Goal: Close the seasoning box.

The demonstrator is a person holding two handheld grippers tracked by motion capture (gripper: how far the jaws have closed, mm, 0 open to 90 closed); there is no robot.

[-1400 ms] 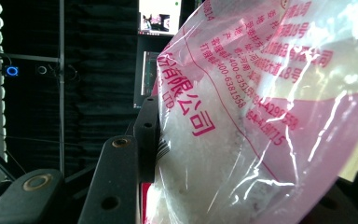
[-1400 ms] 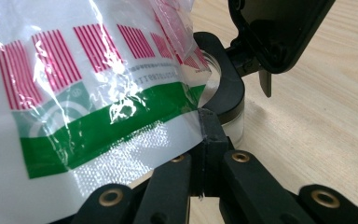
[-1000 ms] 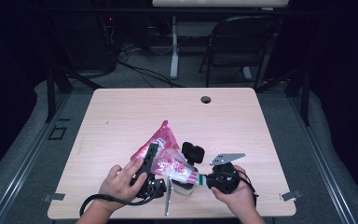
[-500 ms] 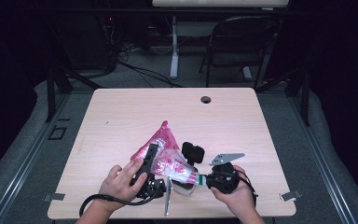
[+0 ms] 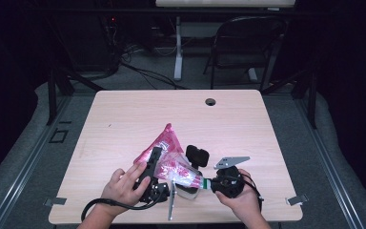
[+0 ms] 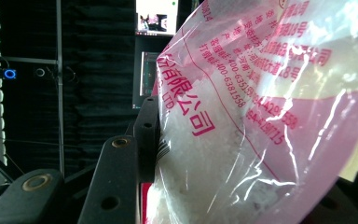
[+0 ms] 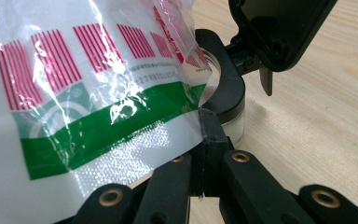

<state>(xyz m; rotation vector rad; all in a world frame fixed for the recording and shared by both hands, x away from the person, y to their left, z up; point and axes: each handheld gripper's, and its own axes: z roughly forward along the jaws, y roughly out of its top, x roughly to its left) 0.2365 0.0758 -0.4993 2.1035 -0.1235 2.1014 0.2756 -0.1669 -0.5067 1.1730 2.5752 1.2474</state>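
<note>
A pale wooden table (image 5: 248,124) with a round cable hole near its far edge sits in a dark room. At its near edge, a person's two hands each hold a black two-jaw gripper.

Between the hands is a pink and clear plastic bag of white granules (image 5: 171,160), printed with red Chinese text, red stripes and a green band. It is lifted and tilted, its closed pink corner pointing up and away.

The left gripper (image 5: 152,167) holds the bag's bulky middle, its jaws part-way closed around the plastic and the granules; in the left gripper view the bag (image 6: 261,116) presses against the jaw on the left. The right gripper (image 5: 208,183) has its jaws pressed tight together, pinching the thin bottom corner of the bag (image 7: 98,121) by the green band.

Beneath the bag's low end stands a small clear jar (image 7: 228,107) with a black rim, its hinged black lid (image 5: 198,156) flipped open.

By the look of it, the jar is open and the bag is in position over it. Whether granules are flowing cannot be told. Filling the jar, setting the bag down and shutting the lid appear to remain.
</note>
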